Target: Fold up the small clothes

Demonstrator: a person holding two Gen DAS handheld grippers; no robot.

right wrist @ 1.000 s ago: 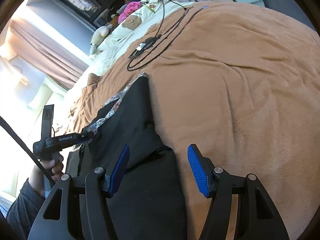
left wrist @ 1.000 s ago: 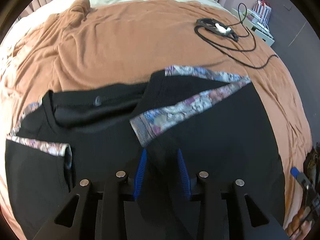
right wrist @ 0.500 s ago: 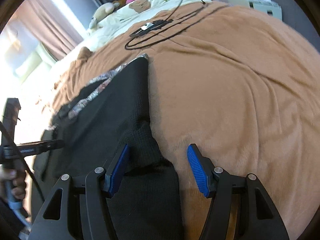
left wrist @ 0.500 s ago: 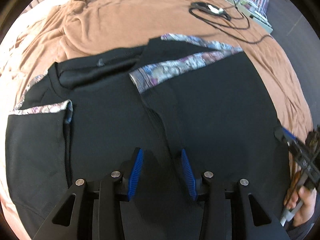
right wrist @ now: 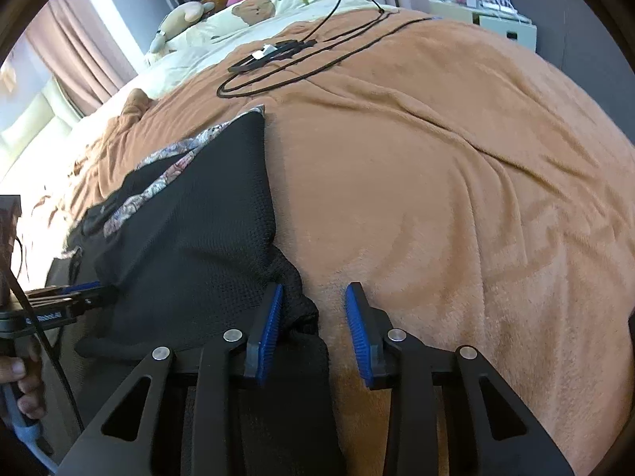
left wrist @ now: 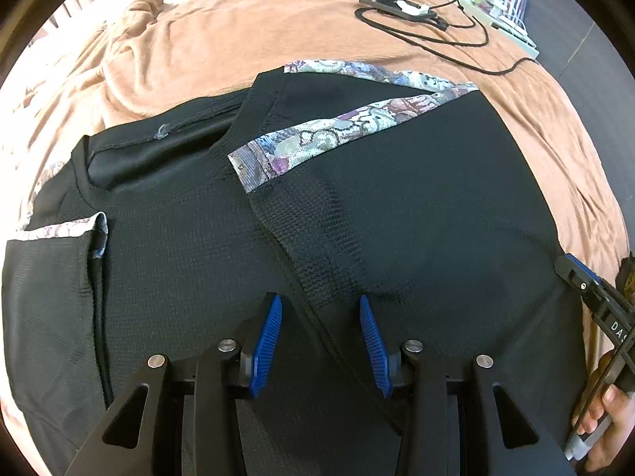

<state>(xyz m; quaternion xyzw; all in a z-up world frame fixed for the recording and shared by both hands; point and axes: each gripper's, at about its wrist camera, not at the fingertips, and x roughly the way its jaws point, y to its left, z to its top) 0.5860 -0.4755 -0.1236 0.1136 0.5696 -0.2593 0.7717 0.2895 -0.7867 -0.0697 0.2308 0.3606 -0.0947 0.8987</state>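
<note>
Both claws sit on the black shirt (left wrist: pixel 416 206): left claw (left wrist: pixel 320 319) open over a fold, right claw (right wrist: pixel 313 309) closing, pads not yet pressing its edge.

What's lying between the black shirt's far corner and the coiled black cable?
Only bare brown blanket separates the black shirt from the cable, clearest in the right wrist view.

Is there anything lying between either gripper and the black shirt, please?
Nothing visible does. The left gripper hangs directly over the black shirt with only bare cloth beneath. The right gripper is closing at the shirt's edge, a bunched fold between its jaws. The black cable lies far up the blanket.
</note>
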